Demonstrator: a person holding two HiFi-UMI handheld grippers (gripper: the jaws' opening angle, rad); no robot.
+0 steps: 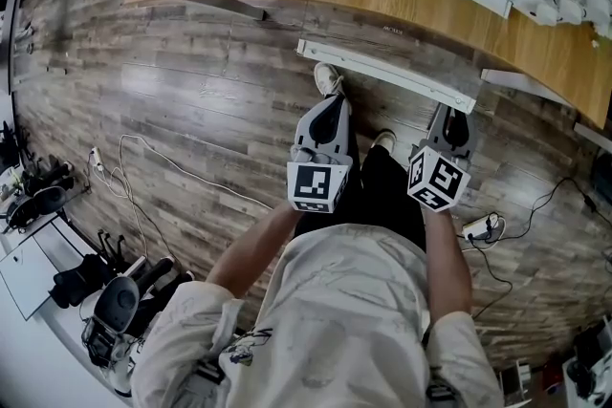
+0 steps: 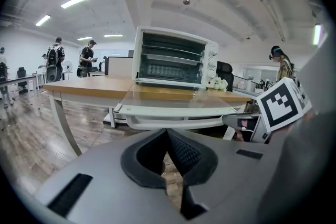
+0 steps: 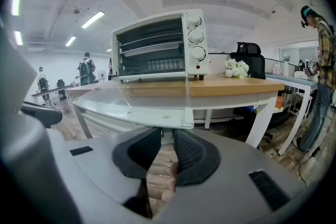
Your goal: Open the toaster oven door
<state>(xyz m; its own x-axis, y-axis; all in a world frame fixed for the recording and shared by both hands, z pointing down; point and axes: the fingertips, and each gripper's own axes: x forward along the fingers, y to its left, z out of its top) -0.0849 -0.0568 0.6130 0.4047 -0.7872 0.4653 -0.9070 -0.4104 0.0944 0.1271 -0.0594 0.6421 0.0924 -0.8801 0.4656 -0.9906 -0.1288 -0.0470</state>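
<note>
Door (image 3: pixel 131 99) already down flat, centre frame; oven (image 3: pixel 157 47) on desk (image 3: pixel 236 85) behind. Right gripper (image 3: pixel 163 136) jaws clamped on handle (image 3: pixel 108 118). Left gripper (image 2: pixel 167 132) jaws together, empty. Remaining, likely: release.

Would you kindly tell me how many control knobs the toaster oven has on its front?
3, stacked in a column down the right side of the toaster oven: top knob, middle knob, bottom knob. None appears hidden.
</note>
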